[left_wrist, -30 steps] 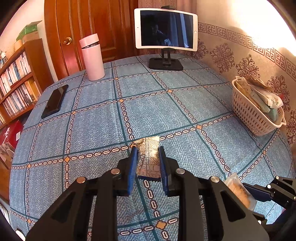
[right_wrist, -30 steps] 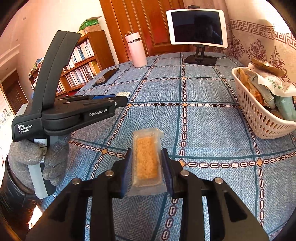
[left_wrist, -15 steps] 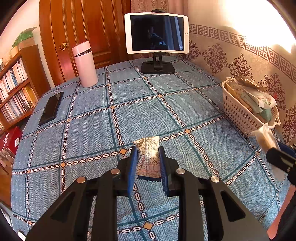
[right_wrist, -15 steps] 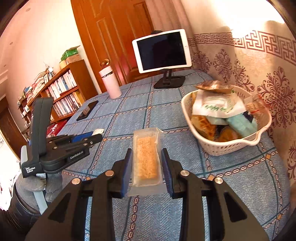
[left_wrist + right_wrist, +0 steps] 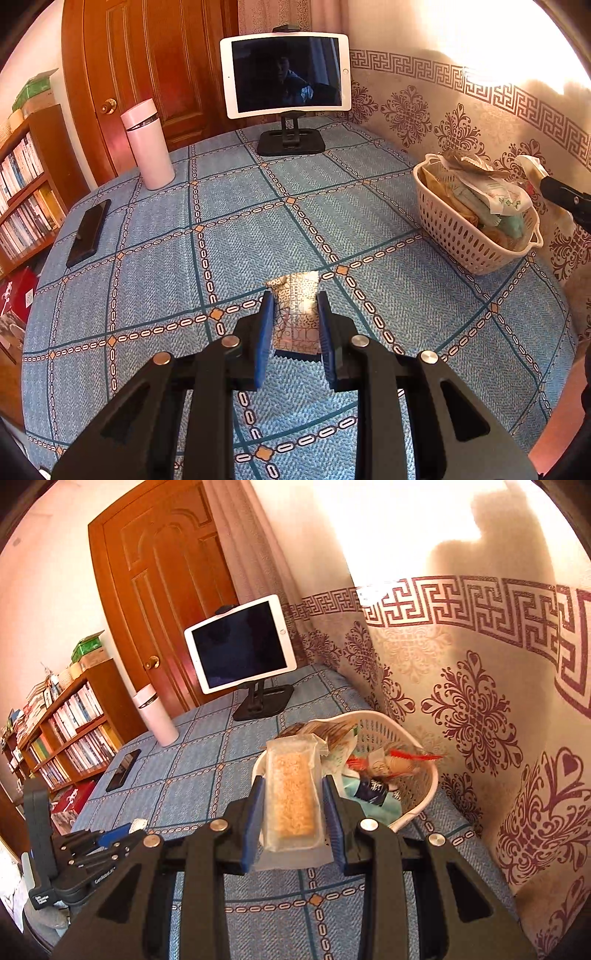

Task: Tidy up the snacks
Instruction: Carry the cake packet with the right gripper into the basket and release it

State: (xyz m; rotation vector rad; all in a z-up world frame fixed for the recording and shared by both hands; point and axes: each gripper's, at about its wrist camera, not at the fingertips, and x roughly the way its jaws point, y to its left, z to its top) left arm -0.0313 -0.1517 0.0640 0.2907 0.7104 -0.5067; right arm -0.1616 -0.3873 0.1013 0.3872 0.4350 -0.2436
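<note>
My left gripper (image 5: 295,301) is shut on a patterned beige snack packet (image 5: 297,314), held above the blue tablecloth. My right gripper (image 5: 293,786) is shut on a clear packet with a golden crumbly bar (image 5: 293,799), raised in front of the white basket (image 5: 410,734). That basket, full of snack packets, stands by the curtain at the table's right; in the left wrist view the basket (image 5: 458,232) shows with the right gripper's tip (image 5: 565,197) beside it. The left gripper (image 5: 110,838) appears low left in the right wrist view.
A white tablet on a black stand (image 5: 286,74) stands at the table's far edge, with a pink flask (image 5: 147,146) to its left. A black phone (image 5: 88,232) lies near the left edge. A bookshelf (image 5: 62,734) and wooden door are behind.
My right gripper has swung right and up with the crumbly bar, from beside the left gripper to just before the basket. The left gripper has shifted a little, still holding its packet.
</note>
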